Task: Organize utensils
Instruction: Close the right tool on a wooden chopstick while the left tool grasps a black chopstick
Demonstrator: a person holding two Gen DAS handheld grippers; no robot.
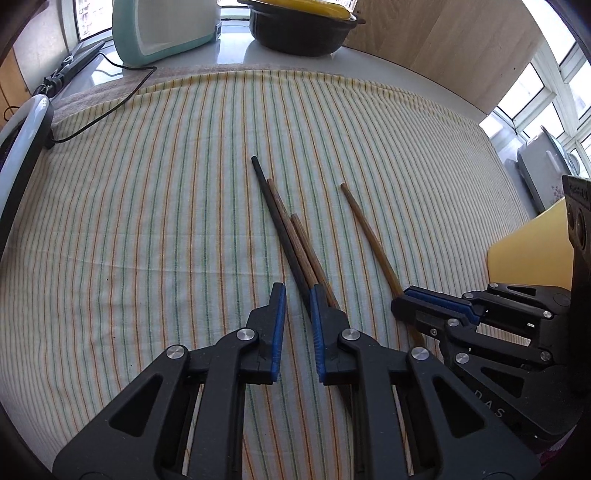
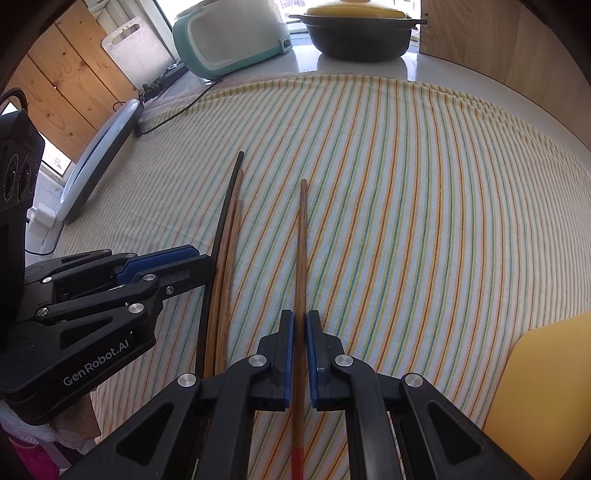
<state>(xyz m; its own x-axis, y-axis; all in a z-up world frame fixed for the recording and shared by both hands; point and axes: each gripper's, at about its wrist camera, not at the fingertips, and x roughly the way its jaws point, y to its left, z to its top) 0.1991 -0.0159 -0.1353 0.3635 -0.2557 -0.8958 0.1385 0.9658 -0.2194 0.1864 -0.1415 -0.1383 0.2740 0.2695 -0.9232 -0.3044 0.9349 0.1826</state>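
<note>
Three chopsticks, one black (image 1: 264, 188) and two brown (image 1: 295, 236), lie bunched on the striped cloth (image 1: 147, 221). My left gripper (image 1: 297, 291) hovers at their near ends, its jaws a narrow gap apart with only cloth between them. The bunch runs under its right finger (image 1: 325, 321). A fourth brown chopstick (image 2: 302, 240) with a red end lies apart to the right. My right gripper (image 2: 300, 314) is shut on it, pads pressing both sides. In the right wrist view the left gripper (image 2: 205, 260) sits just left of the bunch (image 2: 229, 229).
A teal appliance (image 1: 162, 29) and a black pot with a yellow lid (image 1: 299, 33) stand at the back edge. A yellow board (image 2: 546, 387) lies at the near right. A ring lamp (image 2: 99, 158) and its cable (image 1: 122, 92) border the cloth's left side.
</note>
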